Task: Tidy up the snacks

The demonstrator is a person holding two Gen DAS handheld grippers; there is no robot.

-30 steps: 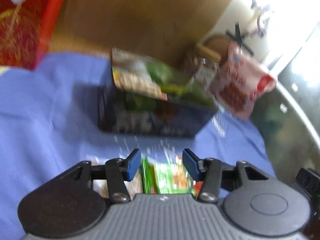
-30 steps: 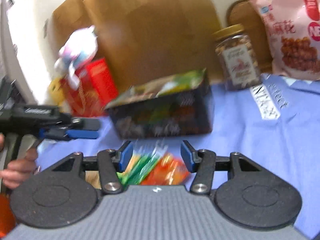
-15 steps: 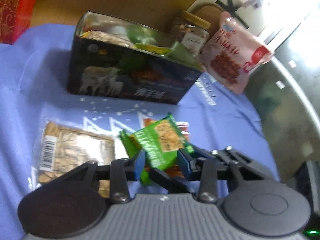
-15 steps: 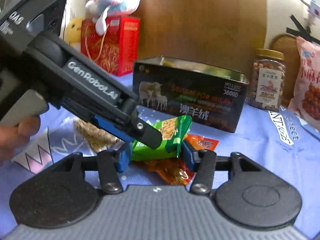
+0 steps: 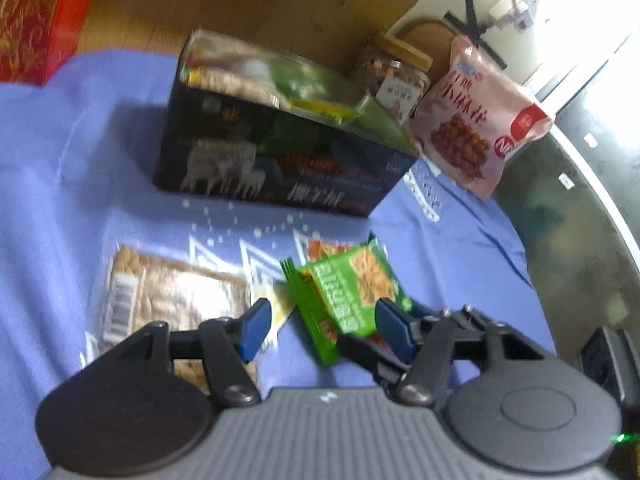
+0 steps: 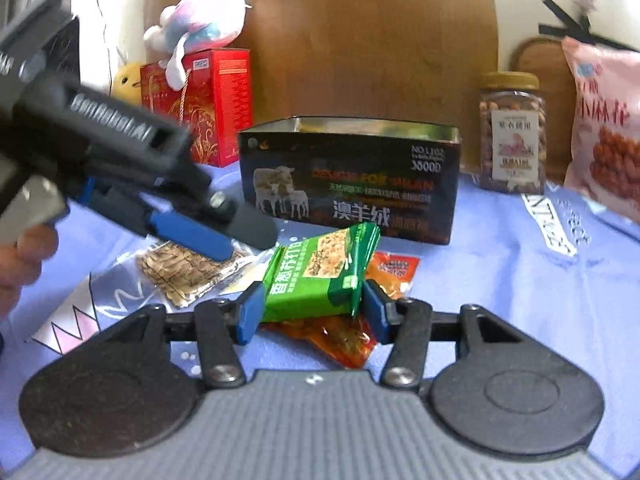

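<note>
The right tongs (image 6: 311, 312) grip the green snack packet (image 6: 320, 276) by its two sides, pads pressed against it, above an orange packet (image 6: 340, 334) on the blue cloth (image 6: 500, 280). The left tongs (image 5: 322, 330) have just been opening and stand apart; the packet seems to lie between them untouched. Beyond both sits the open black tin (image 6: 352, 180); left of the tongs, a clear bag of seeds (image 5: 168, 300).

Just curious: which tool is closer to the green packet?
Right. The right tool holds the green packet between its jaws; the left tool, jaws just opened and empty, points at it from beside.
</note>
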